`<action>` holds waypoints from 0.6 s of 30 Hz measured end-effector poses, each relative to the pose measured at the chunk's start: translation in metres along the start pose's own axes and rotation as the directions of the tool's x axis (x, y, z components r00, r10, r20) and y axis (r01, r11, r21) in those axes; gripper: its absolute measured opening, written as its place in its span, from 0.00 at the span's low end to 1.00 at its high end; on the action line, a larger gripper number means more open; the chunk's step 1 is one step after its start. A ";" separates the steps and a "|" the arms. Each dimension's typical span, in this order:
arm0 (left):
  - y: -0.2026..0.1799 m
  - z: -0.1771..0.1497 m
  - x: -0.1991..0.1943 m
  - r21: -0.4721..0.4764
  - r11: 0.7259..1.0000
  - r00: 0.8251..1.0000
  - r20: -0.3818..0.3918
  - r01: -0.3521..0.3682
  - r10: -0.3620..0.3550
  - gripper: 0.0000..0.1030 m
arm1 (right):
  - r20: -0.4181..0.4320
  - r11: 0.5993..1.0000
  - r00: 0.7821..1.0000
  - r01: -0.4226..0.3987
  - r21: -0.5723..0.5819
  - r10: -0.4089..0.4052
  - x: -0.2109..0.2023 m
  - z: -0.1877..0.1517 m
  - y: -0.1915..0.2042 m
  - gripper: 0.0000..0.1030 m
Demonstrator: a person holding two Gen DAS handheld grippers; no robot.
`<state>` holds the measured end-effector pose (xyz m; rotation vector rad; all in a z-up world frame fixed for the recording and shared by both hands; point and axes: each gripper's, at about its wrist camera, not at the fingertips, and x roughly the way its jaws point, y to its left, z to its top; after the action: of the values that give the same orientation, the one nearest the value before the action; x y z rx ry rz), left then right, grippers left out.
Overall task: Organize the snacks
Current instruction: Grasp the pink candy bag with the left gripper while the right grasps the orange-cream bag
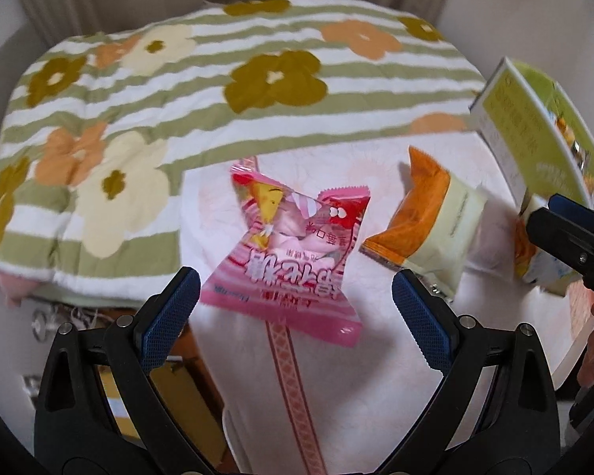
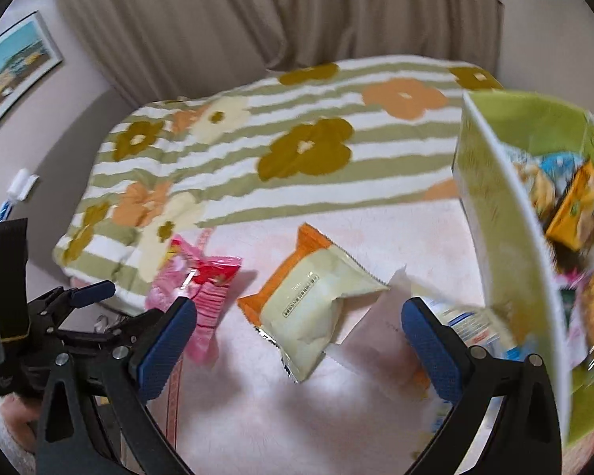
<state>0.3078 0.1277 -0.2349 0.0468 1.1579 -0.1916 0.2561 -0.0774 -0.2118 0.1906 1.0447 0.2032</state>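
from the left wrist view, the left tool (image 1: 295, 308) hangs with its blue pads spread wide and nothing between them. the pink packet (image 1: 293, 249) lies on the pale pink table (image 1: 376, 356) straight ahead of it, its near edge sitting between the two fingertips, a little beyond them; whether the pads touch it i cannot tell, though they look apart from it. just to the right lies the orange and cream packet (image 1: 427, 221), close to the pink one but not touching. further right the green box (image 1: 534, 130) stands at the table's edge, with the right tool (image 1: 566, 221) in front of it, too cut off here to read. behind everything is a flowered striped blanket (image 1: 217, 91)

from the right wrist view, the right tool (image 2: 297, 340) is also released, pads wide and empty. the orange and cream packet (image 2: 316, 308) lies between and just beyond its fingertips. the pink packet (image 2: 202, 289) is off to the left, near the left tool (image 2: 111, 301). the green box (image 2: 503, 206) stands just to the right, already holding several snacks, blurred. a white and blue wrapper (image 2: 467, 320) lies by the box's near corner, behind the right pad

so i'd judge the job well along: most snacks are in the box, at least two packets left on the table, each lined up with a tool
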 end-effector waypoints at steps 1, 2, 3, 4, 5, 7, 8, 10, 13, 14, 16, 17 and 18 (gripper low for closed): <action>0.000 0.001 0.009 0.018 1.000 1.000 -0.013 0.009 -0.009 0.94 | -0.005 1.000 1.000 0.007 0.014 -0.006 0.005 -0.001 0.000 1.00; -0.002 0.002 0.016 0.030 0.999 1.000 -0.021 0.014 -0.014 0.94 | -0.009 1.000 1.000 0.013 0.024 -0.013 0.011 -0.003 0.000 1.00; -0.002 0.003 0.023 0.043 0.999 0.999 -0.031 0.014 -0.012 0.94 | -0.013 0.999 1.000 0.021 0.029 -0.021 0.015 -0.004 0.000 1.00; -0.002 0.005 0.031 0.054 0.998 0.999 -0.039 0.011 -0.009 0.94 | -0.018 0.999 0.999 0.034 0.031 -0.033 0.020 -0.005 0.001 1.00; -0.002 0.006 0.038 0.063 0.998 0.999 -0.046 0.018 -0.015 0.94 | -0.028 0.998 0.999 0.043 0.035 -0.043 0.026 -0.006 0.001 1.00; -0.003 0.008 0.048 0.076 0.997 0.999 -0.053 0.009 -0.005 0.94 | -0.045 0.998 0.998 0.047 0.047 -0.045 0.034 -0.005 0.001 1.00; -0.003 0.009 0.051 0.085 0.996 0.999 -0.050 -0.001 0.005 0.94 | -0.050 0.998 0.998 0.045 0.052 -0.043 0.038 -0.005 0.001 1.00; -0.003 0.012 0.058 0.098 0.995 0.998 -0.054 -0.011 0.017 0.94 | -0.058 0.998 0.998 0.043 0.052 -0.040 0.046 -0.003 0.002 1.00; -0.002 0.014 0.069 0.098 0.995 0.996 -0.082 -0.017 0.025 0.94 | -0.074 0.998 0.997 0.031 0.059 -0.026 0.058 -0.002 0.002 1.00; -0.002 0.014 0.072 0.101 0.995 0.995 -0.091 -0.021 0.030 0.94 | -0.076 0.998 0.997 0.027 0.064 -0.022 0.062 -0.001 0.003 1.00; -0.002 0.013 0.076 0.107 0.994 0.995 -0.098 -0.025 0.035 0.94 | -0.081 0.997 0.996 0.027 0.072 -0.021 0.067 0.000 0.003 1.00; -0.002 0.013 0.078 0.110 0.994 0.994 -0.099 -0.025 0.036 0.92 | -0.082 0.997 0.996 0.029 0.075 -0.023 0.068 0.000 0.003 1.00; -0.002 0.013 0.079 0.111 0.994 0.995 -0.098 -0.018 0.029 0.90 | -0.086 0.996 0.996 0.029 0.082 -0.022 0.070 0.000 0.002 1.00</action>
<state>0.3497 0.1143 -0.3019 0.1688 1.2450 -0.2345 0.2900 -0.0576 -0.2700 0.2455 1.1401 0.1460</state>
